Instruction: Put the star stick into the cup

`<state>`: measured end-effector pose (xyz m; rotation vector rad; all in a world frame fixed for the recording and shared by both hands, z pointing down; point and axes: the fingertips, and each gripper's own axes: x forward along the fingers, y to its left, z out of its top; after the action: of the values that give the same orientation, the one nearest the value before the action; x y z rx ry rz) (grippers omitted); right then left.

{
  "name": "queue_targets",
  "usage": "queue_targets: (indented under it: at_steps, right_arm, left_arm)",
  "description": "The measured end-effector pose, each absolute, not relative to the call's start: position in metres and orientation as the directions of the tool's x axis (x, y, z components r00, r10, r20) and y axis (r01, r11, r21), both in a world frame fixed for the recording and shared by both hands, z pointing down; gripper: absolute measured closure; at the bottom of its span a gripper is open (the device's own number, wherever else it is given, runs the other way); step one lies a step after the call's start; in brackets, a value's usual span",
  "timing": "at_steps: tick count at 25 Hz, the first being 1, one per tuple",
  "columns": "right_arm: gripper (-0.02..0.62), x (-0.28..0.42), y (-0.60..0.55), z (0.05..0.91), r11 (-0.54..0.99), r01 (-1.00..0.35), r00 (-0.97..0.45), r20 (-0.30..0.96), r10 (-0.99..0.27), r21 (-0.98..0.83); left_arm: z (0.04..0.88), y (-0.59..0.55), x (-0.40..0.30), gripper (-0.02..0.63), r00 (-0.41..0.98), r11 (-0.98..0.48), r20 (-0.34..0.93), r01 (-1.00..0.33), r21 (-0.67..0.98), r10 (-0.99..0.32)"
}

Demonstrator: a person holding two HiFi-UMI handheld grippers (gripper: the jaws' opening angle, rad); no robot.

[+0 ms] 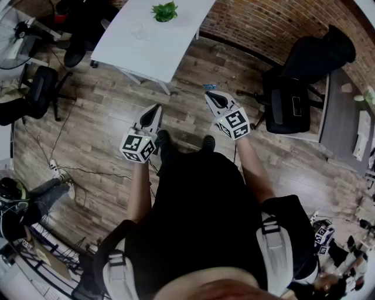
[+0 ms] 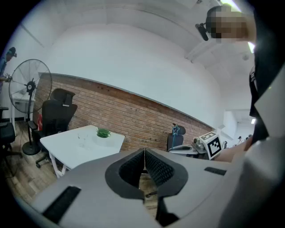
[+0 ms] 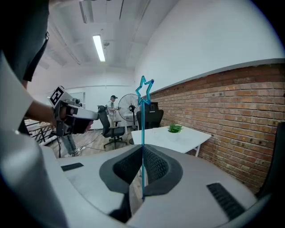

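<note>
The star stick (image 3: 144, 94) is a thin blue rod with a star outline on top. It stands upright between the jaws of my right gripper (image 3: 143, 149), which is shut on it. In the head view the right gripper (image 1: 214, 97) is held over the wooden floor, and the stick's blue tip (image 1: 209, 87) shows just beyond it. My left gripper (image 1: 154, 110) is beside it, shut and empty (image 2: 144, 151). A clear cup (image 1: 139, 32) stands on the white table (image 1: 170, 47) ahead, faintly visible near a small green plant (image 1: 164, 10). Both grippers are well short of the table.
Black office chairs (image 1: 299, 88) stand to the right, next to a grey desk (image 1: 343, 117). Another chair (image 1: 35, 91) and cables (image 1: 64, 170) are on the left floor. A standing fan (image 2: 30, 84) is near the brick wall (image 2: 133, 120). A person (image 3: 112, 107) stands far off.
</note>
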<state>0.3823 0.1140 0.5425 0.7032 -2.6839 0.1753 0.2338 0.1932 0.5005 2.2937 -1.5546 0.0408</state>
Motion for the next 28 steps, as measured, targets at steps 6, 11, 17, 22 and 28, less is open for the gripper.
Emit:
queue_targets:
  at_steps: [6,11,17,22,28]
  right_arm:
    - [0.592,0.362,0.119,0.538,0.848,-0.530,-0.793,0.369,-0.485,-0.025]
    - [0.594,0.327,0.125,0.547,0.839,-0.543,-0.780,0.382,-0.495,-0.021]
    - [0.594,0.286,0.129,0.553,0.830,-0.558,-0.768,0.383,-0.513,-0.007]
    - [0.593,0.249,0.129,0.556,0.814,-0.580,-0.755,0.374,-0.538,-0.001]
    - [0.594,0.220,0.139,0.554,0.823,-0.568,-0.758,0.384,-0.528,0.011]
  left_arm:
    - [0.493,0.199,0.203,0.581,0.414,-0.351,0.221,-0.895,0.275,-0.883]
    - [0.496,0.205,0.158,0.581,0.419,-0.358,0.227,-0.895,0.268,-0.879]
    - [0.498,0.210,0.110,0.581,0.433,-0.376,0.222,-0.890,0.257,-0.873]
    - [0.502,0.213,0.071,0.581,0.456,-0.401,0.222,-0.881,0.250,-0.862]
    - [0.500,0.214,0.048,0.581,0.466,-0.411,0.224,-0.876,0.251,-0.856]
